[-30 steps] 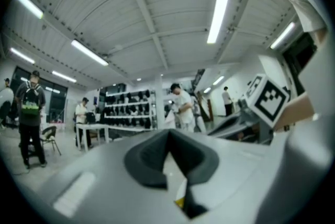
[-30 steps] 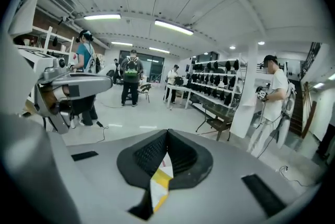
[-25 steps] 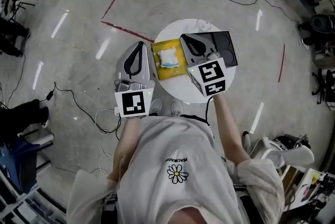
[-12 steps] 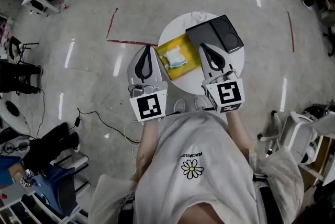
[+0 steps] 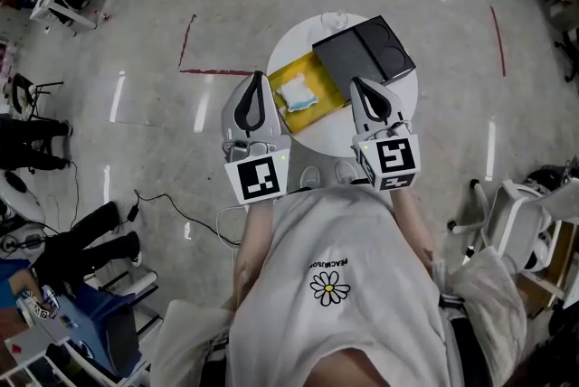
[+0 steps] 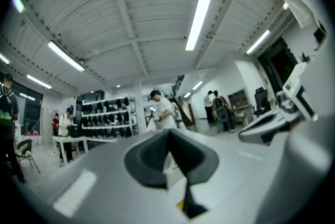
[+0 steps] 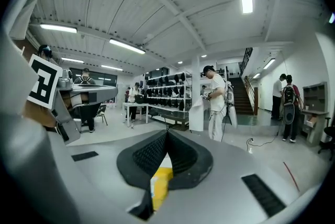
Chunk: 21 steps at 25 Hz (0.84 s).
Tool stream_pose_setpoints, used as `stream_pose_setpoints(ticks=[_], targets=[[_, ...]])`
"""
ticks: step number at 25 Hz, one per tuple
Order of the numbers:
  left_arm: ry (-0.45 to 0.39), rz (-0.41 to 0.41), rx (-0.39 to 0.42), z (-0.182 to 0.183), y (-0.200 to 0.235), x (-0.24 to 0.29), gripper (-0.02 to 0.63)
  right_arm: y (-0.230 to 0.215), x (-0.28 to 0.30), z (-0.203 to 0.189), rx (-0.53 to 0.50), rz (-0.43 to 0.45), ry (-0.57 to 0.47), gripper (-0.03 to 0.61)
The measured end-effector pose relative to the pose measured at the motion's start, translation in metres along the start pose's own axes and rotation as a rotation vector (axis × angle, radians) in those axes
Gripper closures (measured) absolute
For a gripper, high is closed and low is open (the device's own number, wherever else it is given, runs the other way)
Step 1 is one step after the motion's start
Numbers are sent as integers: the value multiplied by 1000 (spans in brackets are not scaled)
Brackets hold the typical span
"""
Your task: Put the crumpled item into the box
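Observation:
A crumpled white and pale blue item (image 5: 294, 96) lies in the open yellow box (image 5: 318, 73) on the round white table (image 5: 398, 91). A black case (image 5: 364, 51) lies open beside the box at the far right. My left gripper (image 5: 259, 76) hovers over the table's left edge, just left of the yellow box, jaws shut and empty. My right gripper (image 5: 355, 81) hangs over the near right of the table, also shut with nothing held. In the left gripper view (image 6: 168, 133) and the right gripper view (image 7: 167, 133) the pads meet, and both look out level into the room.
A small clear object (image 5: 335, 17) sits at the table's far edge. Cables (image 5: 172, 209) run over the grey floor at the left, with red tape lines (image 5: 213, 71) behind the table. A white chair (image 5: 516, 204) stands at the right. People (image 7: 215, 102) stand near shelves.
Both grippers have drawn back from over the box and case toward the table's near edge. The right one no longer covers the black case. The crumpled item has not moved.

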<state>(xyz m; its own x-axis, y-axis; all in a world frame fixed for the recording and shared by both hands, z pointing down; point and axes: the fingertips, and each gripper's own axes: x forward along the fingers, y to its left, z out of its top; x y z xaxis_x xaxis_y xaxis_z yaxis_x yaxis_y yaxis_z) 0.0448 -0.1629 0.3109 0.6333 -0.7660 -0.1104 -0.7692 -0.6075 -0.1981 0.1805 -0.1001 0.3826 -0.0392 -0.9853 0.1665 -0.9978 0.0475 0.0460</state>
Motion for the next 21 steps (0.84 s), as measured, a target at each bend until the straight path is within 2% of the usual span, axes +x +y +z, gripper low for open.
stream_pose_setpoints(ticks=[12, 21], targets=[[25, 0, -11, -17, 4, 4, 615, 0, 7, 2, 3, 2, -1, 578], [32, 5, -3, -14, 1, 5, 615, -5, 3, 6, -3, 3, 0, 578]])
